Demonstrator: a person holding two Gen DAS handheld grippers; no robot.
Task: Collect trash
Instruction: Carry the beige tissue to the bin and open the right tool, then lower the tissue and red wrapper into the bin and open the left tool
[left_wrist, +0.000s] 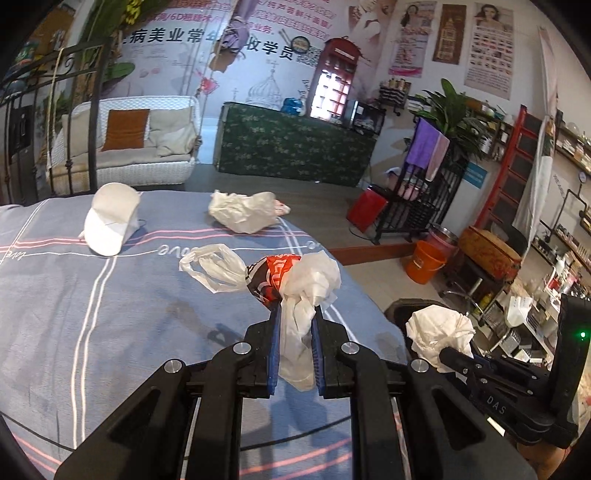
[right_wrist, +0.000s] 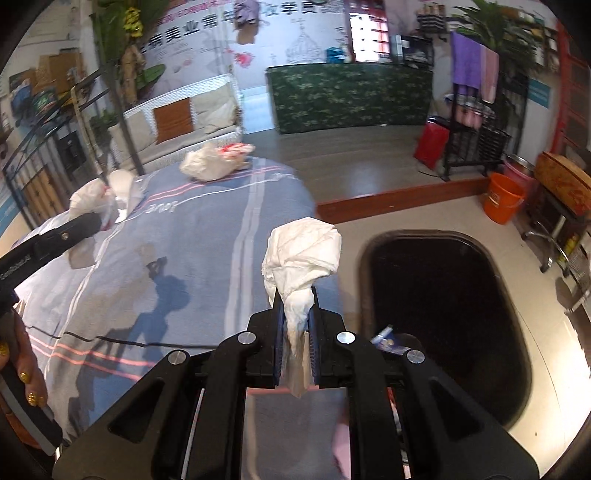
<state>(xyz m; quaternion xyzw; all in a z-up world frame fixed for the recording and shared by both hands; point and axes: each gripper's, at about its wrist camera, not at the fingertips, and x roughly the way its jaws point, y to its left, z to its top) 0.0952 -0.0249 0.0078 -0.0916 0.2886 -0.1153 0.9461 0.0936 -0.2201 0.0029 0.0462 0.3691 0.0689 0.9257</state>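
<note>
Above bedsheet (left_wrist: 92, 295), upright tissue wad (right_wrist: 301, 254)

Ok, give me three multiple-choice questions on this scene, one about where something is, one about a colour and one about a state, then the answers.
1. Where is the black bin?
A. on the bed
B. on the floor beside the bed
C. on the white sofa

2. What colour is the bucket on the floor?
A. orange
B. green
C. white

3. What is the right gripper doing?
A. open over the bin
B. shut on nothing
C. shut on a crumpled white tissue

Answers: 1 B, its dark opening sits on the tiles right of the blue bedsheet. 2 A, it is plainly orange. 3 C, tissue bulges out between its fingers.
</note>
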